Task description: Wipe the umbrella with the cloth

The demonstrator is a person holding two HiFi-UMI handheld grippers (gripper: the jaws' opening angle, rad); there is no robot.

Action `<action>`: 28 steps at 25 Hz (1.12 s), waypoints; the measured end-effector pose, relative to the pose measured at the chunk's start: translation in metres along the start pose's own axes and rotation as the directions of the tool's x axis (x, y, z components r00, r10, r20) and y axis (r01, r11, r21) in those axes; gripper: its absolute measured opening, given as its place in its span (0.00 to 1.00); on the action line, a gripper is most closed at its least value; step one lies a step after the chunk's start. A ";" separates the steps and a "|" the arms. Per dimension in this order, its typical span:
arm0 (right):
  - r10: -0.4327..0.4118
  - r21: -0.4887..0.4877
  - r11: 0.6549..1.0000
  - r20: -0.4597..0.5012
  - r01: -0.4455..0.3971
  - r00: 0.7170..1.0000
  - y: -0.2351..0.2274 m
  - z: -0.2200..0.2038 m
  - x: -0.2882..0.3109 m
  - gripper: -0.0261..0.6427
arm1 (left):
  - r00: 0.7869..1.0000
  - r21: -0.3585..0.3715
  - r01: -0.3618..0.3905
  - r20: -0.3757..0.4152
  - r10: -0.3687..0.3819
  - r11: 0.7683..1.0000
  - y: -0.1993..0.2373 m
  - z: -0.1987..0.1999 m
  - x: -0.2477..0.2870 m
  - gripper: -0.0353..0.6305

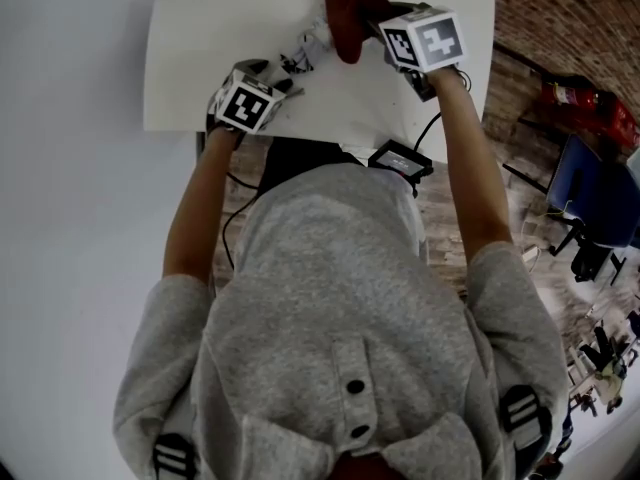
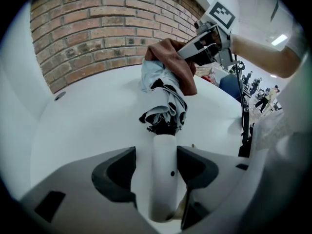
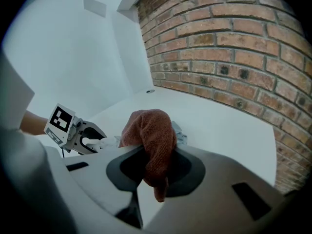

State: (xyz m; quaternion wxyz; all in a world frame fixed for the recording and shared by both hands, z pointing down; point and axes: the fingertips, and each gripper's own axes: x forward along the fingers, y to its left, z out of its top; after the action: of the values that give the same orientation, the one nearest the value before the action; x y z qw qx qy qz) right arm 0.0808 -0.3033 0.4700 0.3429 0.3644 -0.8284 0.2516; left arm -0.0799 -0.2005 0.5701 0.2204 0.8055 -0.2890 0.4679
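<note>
A folded pale-blue and black umbrella [image 2: 165, 99] lies on the white table [image 1: 220, 38]. Its white handle [image 2: 164, 174] runs between the jaws of my left gripper [image 2: 161, 167], which is shut on it. The left gripper [image 1: 268, 83] sits at the table's near edge in the head view. My right gripper [image 3: 156, 167] is shut on a reddish-brown cloth [image 3: 151, 140]. The cloth [image 2: 173, 62] rests on top of the umbrella's far end, under the right gripper [image 1: 385, 33]. The cloth [image 1: 345, 18] hides most of the canopy [image 1: 310, 48] in the head view.
A red brick wall [image 2: 107, 28] rises behind the round table's far edge. A small black device [image 1: 400, 158] with cables hangs just below the table's near edge. Chairs and clutter [image 1: 590, 218] stand on the floor to the right.
</note>
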 end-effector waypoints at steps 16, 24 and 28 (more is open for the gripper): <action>-0.042 -0.001 0.999 -0.007 0.042 0.999 -0.020 -0.001 -0.003 0.16 | 1.000 0.005 -0.010 -0.004 0.010 1.000 0.003 0.000 0.000 0.45; -0.065 0.000 0.998 -0.014 0.065 0.998 -0.028 -0.003 -0.005 0.16 | 1.000 -0.014 0.009 -0.001 -0.009 1.000 -0.001 -0.002 0.002 0.45; -0.091 -0.002 0.996 -0.017 0.091 0.996 -0.034 -0.001 -0.008 0.16 | 1.000 -0.020 0.020 0.004 -0.020 1.000 -0.003 -0.001 0.002 0.45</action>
State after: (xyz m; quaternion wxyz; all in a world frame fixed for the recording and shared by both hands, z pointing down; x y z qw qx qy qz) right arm 0.1117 -0.3198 0.4698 0.3614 0.3994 -0.8082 0.2381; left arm -0.0776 -0.1983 0.5723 0.2327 0.8071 -0.2859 0.4612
